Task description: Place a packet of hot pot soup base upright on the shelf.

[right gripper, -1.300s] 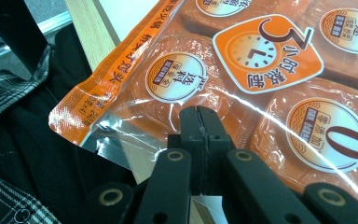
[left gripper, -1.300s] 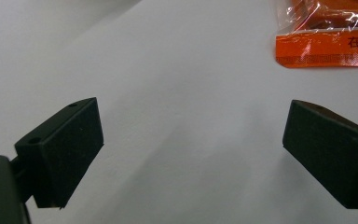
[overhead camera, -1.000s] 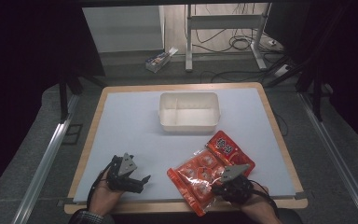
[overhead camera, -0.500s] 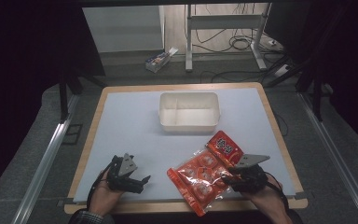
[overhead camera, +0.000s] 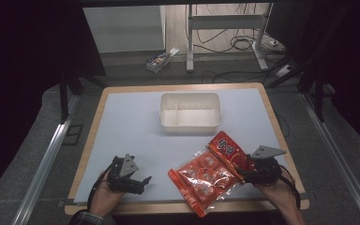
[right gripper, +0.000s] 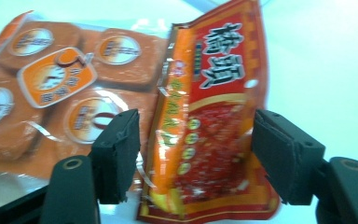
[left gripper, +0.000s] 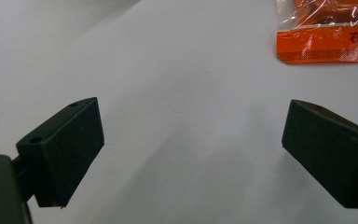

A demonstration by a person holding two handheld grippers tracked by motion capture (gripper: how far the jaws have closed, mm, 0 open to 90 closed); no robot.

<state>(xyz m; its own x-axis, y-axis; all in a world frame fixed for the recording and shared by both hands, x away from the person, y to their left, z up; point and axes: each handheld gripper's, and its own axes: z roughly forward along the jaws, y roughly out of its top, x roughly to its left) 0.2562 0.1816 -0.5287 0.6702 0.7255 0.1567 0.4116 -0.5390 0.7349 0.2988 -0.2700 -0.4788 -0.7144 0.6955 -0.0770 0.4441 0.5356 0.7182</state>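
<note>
A: What does the high view show?

B: A red and orange snack bag (overhead camera: 211,171) lies flat on the white tabletop (overhead camera: 126,122), near the front edge, well short of an empty cream tub (overhead camera: 190,111). The right gripper (overhead camera: 244,171) sits at the bag's right end. The left gripper (overhead camera: 138,180) rests apart on the left.

A: And the left gripper view?

B: Its jaws stand spread over bare tabletop with nothing between them. A corner of the bag's sealed orange hem (left gripper: 326,50) shows at the top right.

A: The right gripper view?

B: The jaws have just been opening. They now stand apart on either side of the bag's red printed header flap (right gripper: 209,130), which is between them, with no pad pressing on it. Beyond lie small wrapped squares (right gripper: 51,79) under glossy film.

A: How would it handle?

B: Likely light, floppy and slick. The flat header or sealed hem looks the best place to pinch; the pieces inside may crush.
</note>
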